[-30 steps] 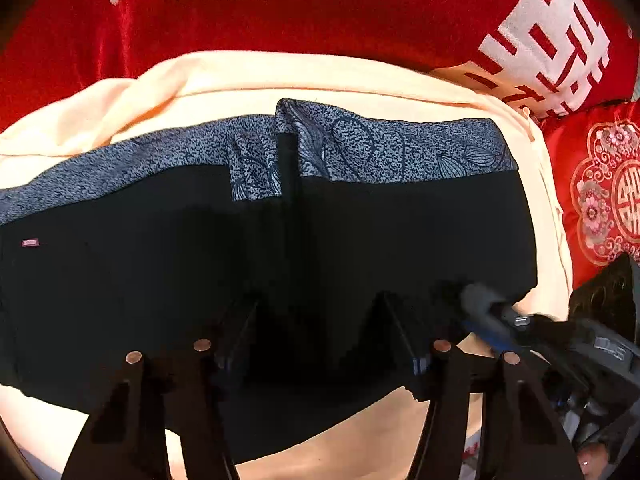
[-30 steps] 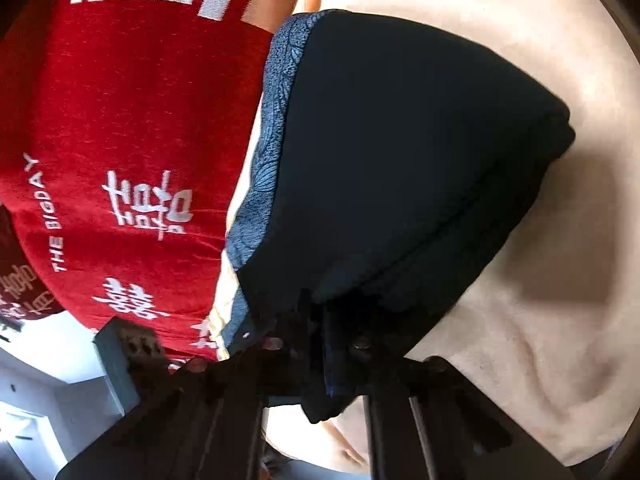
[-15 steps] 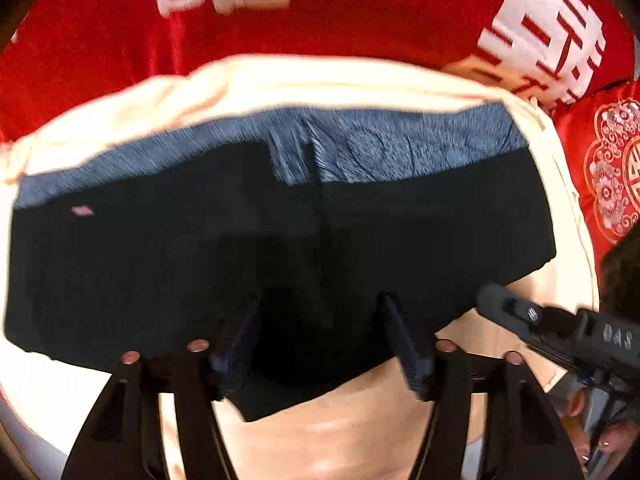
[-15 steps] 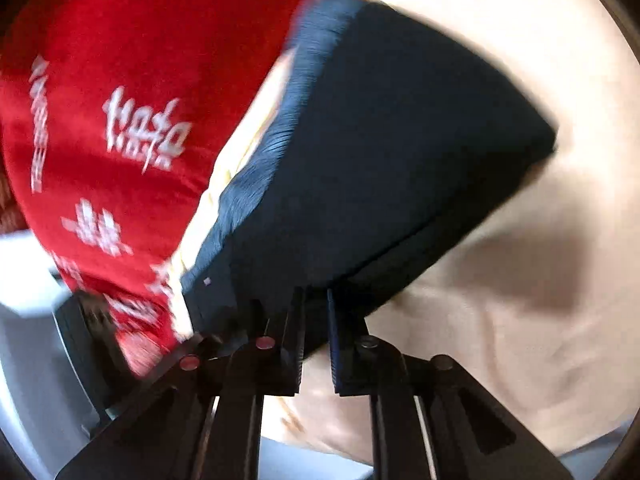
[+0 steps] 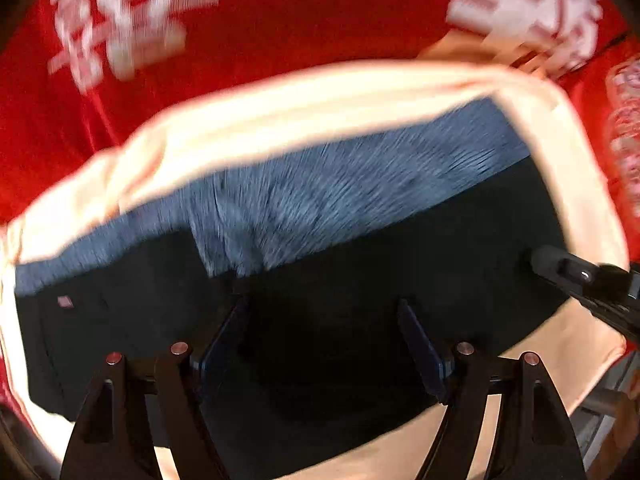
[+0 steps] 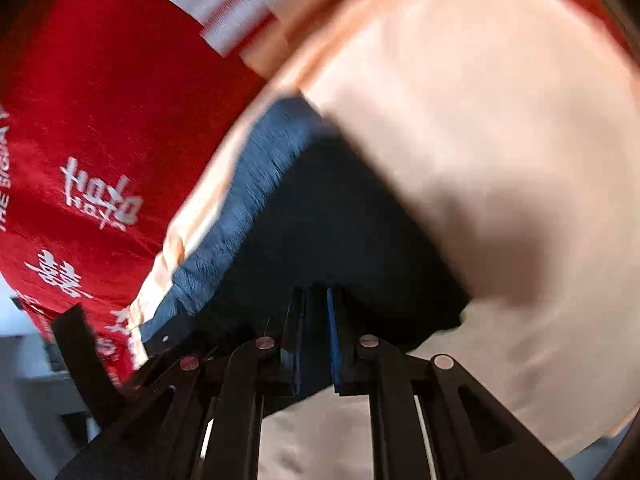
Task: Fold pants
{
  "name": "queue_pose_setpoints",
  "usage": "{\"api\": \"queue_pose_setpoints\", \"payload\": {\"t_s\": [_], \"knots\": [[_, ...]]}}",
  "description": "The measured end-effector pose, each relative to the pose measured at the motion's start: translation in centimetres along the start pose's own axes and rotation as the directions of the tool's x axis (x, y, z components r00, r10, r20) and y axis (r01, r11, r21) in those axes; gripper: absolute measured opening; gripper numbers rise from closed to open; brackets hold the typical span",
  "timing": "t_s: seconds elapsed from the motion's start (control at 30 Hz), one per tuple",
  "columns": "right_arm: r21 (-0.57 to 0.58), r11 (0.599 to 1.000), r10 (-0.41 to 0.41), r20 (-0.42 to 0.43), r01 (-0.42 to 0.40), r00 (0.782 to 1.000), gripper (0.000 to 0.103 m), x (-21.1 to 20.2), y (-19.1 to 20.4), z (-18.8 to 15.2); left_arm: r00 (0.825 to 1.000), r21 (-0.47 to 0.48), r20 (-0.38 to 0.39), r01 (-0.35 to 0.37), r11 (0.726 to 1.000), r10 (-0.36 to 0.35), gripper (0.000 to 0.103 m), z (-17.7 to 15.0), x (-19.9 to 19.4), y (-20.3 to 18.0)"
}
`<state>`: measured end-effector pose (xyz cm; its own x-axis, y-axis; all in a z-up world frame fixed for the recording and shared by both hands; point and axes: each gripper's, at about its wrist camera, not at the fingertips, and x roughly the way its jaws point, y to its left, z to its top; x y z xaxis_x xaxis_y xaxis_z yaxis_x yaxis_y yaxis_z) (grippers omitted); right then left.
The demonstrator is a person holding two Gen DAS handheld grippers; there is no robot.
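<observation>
Black pants [image 5: 380, 280] with a blue-grey patterned waistband [image 5: 340, 192] lie folded flat on a cream sheet [image 5: 320, 100]. My left gripper [image 5: 322, 320] points straight down over their near middle. Its jaws are opening wide, and the pads stand clear of the cloth under them. At the pants' right edge my right gripper [image 5: 544, 258] reaches in. In the right wrist view the right gripper [image 6: 314, 304] is over the near corner of the pants [image 6: 360, 232], fingers a narrow slit apart. Dark cloth shows in that slit. Whether it is pinched I cannot tell.
Red bedding with white characters [image 5: 280, 20] surrounds the cream sheet [image 6: 480, 120] at the back and left [image 6: 100, 120]. A red embroidered cushion [image 5: 624, 140] lies at the right. A small pink tag [image 5: 64, 302] sits on the pants' left end.
My left jaws have spread much wider and the gripper has shifted over the pants. The right fingers, earlier clamped on a hanging pants edge, now stand a slit apart and the pants lie flat.
</observation>
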<state>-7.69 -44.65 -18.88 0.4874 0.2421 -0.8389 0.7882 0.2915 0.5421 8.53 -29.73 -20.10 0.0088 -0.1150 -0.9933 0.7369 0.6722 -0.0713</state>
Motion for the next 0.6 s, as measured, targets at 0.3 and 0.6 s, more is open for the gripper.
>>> {"api": "queue_pose_setpoints", "payload": {"t_s": [0.3,0.6], "knots": [[-0.159,0.985,-0.074,-0.021,0.07,0.997,0.031,-0.8,3.3,-2.0,0.998,0.003,-0.027,-0.053,0.999,0.053,0.086,-1.4,-2.5,2.3],[-0.374,0.911,-0.203,-0.041,0.173,0.978,0.064,-4.0,6.8,-6.2,0.989,-0.043,-0.103,-0.115,0.992,0.11,0.086,-4.8,-6.1,4.5]]}}
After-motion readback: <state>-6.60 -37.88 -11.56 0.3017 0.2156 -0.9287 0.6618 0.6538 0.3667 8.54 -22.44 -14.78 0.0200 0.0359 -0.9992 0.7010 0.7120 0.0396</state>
